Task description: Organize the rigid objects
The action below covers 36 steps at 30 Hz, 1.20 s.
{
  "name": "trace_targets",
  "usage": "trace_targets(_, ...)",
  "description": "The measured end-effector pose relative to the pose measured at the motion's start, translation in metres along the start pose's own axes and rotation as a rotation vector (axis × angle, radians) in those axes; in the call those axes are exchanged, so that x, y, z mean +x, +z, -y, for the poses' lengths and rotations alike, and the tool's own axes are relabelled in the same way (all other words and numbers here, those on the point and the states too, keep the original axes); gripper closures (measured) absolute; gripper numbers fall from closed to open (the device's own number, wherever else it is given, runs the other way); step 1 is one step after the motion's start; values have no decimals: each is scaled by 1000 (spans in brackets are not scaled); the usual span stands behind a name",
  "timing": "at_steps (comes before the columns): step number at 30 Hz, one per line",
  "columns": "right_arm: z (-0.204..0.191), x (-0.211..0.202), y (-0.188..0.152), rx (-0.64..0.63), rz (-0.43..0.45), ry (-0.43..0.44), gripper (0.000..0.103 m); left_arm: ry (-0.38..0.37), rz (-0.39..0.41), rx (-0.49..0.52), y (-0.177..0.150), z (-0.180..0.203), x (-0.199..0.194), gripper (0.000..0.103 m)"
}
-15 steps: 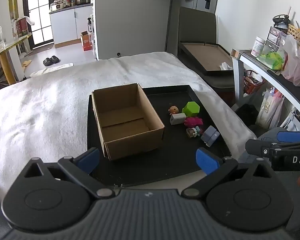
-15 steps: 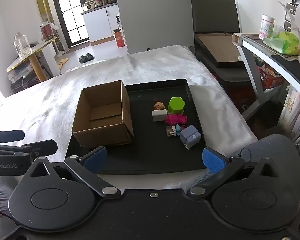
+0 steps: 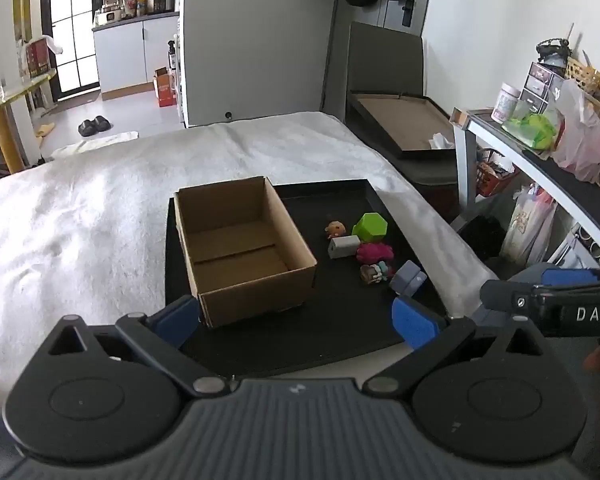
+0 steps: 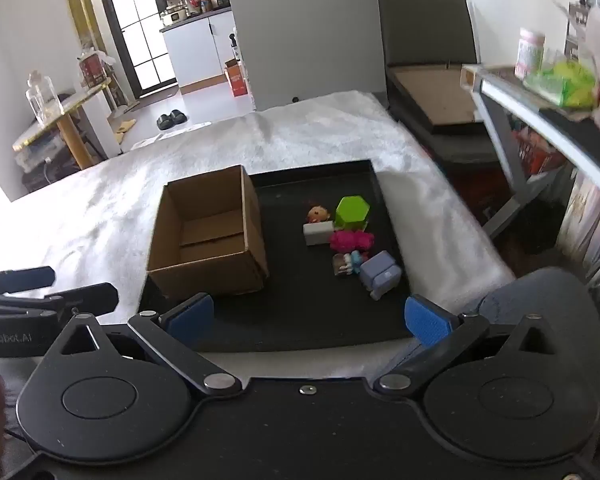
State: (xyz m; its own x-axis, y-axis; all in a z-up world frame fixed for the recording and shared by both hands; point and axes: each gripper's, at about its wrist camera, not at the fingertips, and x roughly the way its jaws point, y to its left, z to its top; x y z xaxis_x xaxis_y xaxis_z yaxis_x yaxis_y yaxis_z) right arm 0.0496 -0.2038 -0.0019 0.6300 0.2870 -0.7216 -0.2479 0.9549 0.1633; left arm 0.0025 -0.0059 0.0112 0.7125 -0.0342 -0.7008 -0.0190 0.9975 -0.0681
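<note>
Both left tongs (image 3: 296, 316) and right tongs (image 4: 308, 318) are held wide apart, nothing gripped. Small toys (green block (image 3: 370, 226) included) are clustered right of centre on black tray (image 3: 340, 320), beside cardboard box (image 3: 240, 248).

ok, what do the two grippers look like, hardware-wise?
Both match: black bodies with two round discs, black linkage arms on silver pivots, blue pads on the fingers. Left gripper has a ribbed grey housing; its side reads "enRobot.AI". Right gripper shows "DAS" in white lettering. No cables visible.

shelf clutter (image 4: 560, 76) blurred, tiny figure (image 3: 374, 273) indistinct
</note>
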Motion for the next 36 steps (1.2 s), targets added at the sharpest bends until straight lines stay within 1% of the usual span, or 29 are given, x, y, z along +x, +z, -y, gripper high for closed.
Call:
trace_targets(2, -1, 1, -1, -12, 9, -19, 0, -11, 3, -10, 1, -1, -1, 1)
trace_targets(6, -1, -1, -1, -15, 19, -23, 0, -6, 7, -9, 0, -2, -2, 1)
trace_targets(10, -1, -4, 0, -27, 49, -35, 0, -9, 12, -18, 1, -3, -4, 1)
trace_targets(20, 3, -7, -2, -19, 58, -46, 0, -9, 17, -14, 0, -5, -6, 1)
trace_targets(36, 0, -11, -2, -31, 64, -37, 0, 2, 20, -6, -1, -3, -8, 1)
